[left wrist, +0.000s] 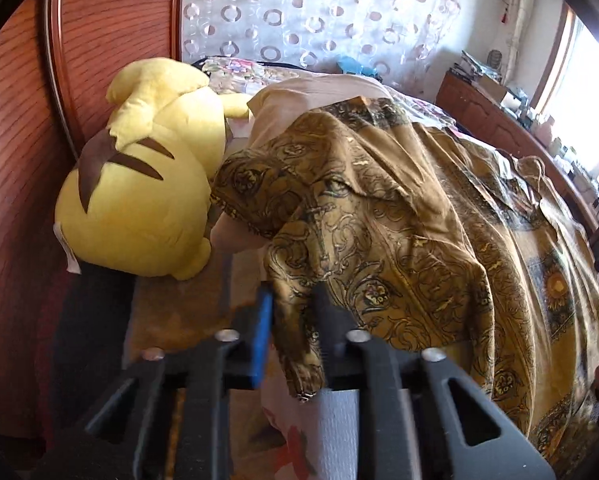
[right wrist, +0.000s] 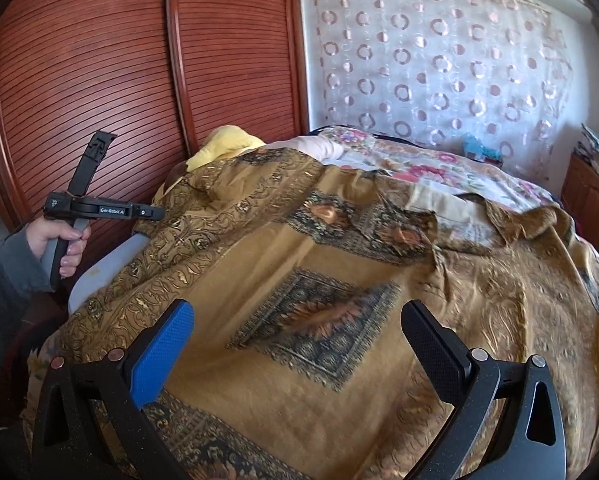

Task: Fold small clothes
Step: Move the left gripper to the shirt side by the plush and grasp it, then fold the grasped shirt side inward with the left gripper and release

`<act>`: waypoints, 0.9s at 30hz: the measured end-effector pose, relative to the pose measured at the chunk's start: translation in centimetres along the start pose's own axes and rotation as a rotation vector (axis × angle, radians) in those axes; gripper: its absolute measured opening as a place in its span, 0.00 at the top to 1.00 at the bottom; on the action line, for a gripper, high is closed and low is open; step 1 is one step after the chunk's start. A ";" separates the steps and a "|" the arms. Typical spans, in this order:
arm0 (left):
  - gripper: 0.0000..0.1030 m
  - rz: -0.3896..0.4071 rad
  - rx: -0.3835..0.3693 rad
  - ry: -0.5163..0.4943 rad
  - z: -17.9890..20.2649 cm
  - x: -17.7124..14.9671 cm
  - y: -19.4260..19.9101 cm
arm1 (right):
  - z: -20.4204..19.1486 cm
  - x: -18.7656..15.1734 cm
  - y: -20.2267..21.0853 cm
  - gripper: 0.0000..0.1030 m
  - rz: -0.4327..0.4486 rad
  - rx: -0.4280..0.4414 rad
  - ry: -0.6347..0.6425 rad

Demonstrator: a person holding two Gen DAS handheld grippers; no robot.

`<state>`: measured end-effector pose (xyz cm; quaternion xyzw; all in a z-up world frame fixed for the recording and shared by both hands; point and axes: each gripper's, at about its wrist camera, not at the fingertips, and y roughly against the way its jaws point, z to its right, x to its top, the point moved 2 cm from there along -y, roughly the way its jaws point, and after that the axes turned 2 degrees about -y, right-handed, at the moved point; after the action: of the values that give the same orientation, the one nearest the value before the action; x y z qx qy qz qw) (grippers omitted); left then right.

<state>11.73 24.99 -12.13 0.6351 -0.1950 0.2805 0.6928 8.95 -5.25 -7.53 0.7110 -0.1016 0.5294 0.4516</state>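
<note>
A large golden-brown cloth (left wrist: 399, 208) with dark ornate print lies rumpled across the bed. A sleeve-like flap of it sticks out toward the plush toy. My left gripper (left wrist: 295, 312) is shut on the cloth's near edge, which is pinched between the blue pad (left wrist: 264, 320) and the black finger, with a strip hanging below. In the right wrist view a hand (right wrist: 59, 240) holds that gripper at the cloth's left edge (right wrist: 167, 216). My right gripper (right wrist: 297, 312) stands open above the flat middle of the cloth (right wrist: 319, 320), with nothing between its fingers.
A yellow plush toy (left wrist: 147, 184) lies at the bed's left side against red-brown slatted wardrobe doors (right wrist: 99, 60). A floral bedcover (right wrist: 439, 168) and pink pillow (right wrist: 319, 146) show beyond the cloth. A wooden cabinet (left wrist: 495, 120) with clutter stands at the right below a bright window.
</note>
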 end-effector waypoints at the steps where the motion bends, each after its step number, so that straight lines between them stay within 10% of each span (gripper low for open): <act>1: 0.91 -0.001 0.004 -0.014 0.1 0.1 0.0 | -0.1 0.0 -0.1 0.00 0.000 0.002 0.005; 27: 0.90 0.216 -0.165 -0.392 20.5 6.6 7.7 | 3.7 -1.1 2.5 0.00 0.054 -0.064 -0.112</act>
<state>13.62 5.94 0.34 0.5941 -0.4151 0.2073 0.6571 9.40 -9.82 -7.20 0.7218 -0.1628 0.4973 0.4530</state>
